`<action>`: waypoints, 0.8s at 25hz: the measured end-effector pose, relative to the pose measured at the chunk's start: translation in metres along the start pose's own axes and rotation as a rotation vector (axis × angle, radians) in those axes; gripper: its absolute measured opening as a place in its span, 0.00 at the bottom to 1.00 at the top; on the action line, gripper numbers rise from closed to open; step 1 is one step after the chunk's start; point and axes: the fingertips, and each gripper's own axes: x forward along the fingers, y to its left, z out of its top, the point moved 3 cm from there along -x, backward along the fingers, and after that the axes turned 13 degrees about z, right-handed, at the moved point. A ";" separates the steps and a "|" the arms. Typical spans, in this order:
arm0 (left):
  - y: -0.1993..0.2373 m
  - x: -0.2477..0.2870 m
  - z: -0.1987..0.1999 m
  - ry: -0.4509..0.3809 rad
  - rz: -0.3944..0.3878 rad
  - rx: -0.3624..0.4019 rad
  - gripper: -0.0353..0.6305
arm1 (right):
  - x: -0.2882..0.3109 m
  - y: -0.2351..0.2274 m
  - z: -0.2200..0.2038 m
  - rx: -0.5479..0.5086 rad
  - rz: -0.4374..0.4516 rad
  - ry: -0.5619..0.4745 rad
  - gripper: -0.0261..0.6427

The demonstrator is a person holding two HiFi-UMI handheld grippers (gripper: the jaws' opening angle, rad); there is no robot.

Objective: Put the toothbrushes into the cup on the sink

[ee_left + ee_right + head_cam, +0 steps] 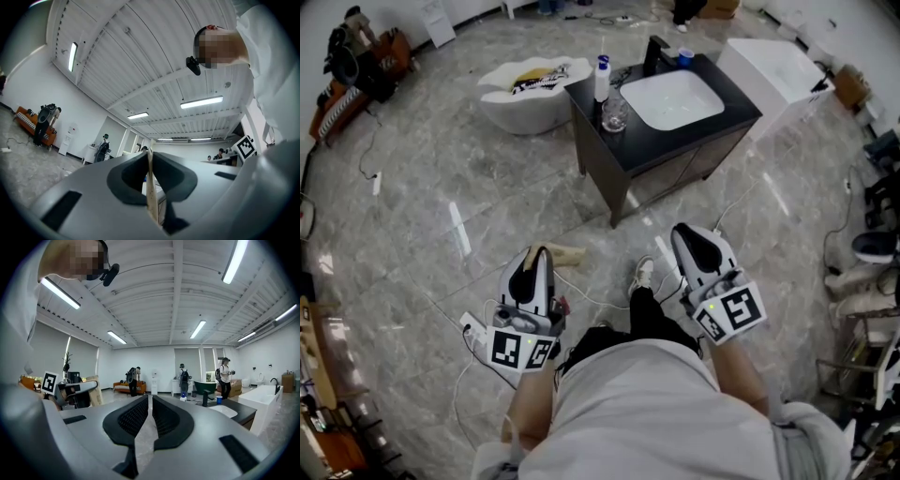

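The left gripper (536,255) is clamping a pale tan, flat-handled toothbrush (565,253). In the left gripper view, its jaws (149,157) are pressing narrowly on the thin handle (151,190), which is standing upright between the black pads. In the head view, the toothbrush is projecting from the jaw tips over the grey marble floor (441,187).

The right gripper (686,234) is carrying nothing. Its jaws (150,401) are standing almost together, leaving only a slit.

The clear glass cup (614,114) is standing on the dark vanity countertop (712,127), just beside the white rectangular basin (673,98) and near a white bottle with a blue cap (602,80). Both grippers are hovering well apart from the vanity.
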 end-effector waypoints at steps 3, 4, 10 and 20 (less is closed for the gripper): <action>0.003 0.008 -0.004 0.003 0.013 -0.005 0.10 | 0.009 -0.008 0.000 -0.002 0.015 0.000 0.12; 0.003 0.011 -0.005 0.003 0.011 -0.006 0.10 | 0.011 -0.011 0.000 -0.004 0.015 -0.002 0.11; 0.000 0.036 -0.009 0.004 -0.003 -0.005 0.10 | 0.014 -0.035 0.003 -0.003 -0.002 -0.014 0.11; -0.007 0.089 -0.022 -0.009 0.001 -0.008 0.10 | 0.028 -0.089 0.000 0.003 -0.009 -0.027 0.12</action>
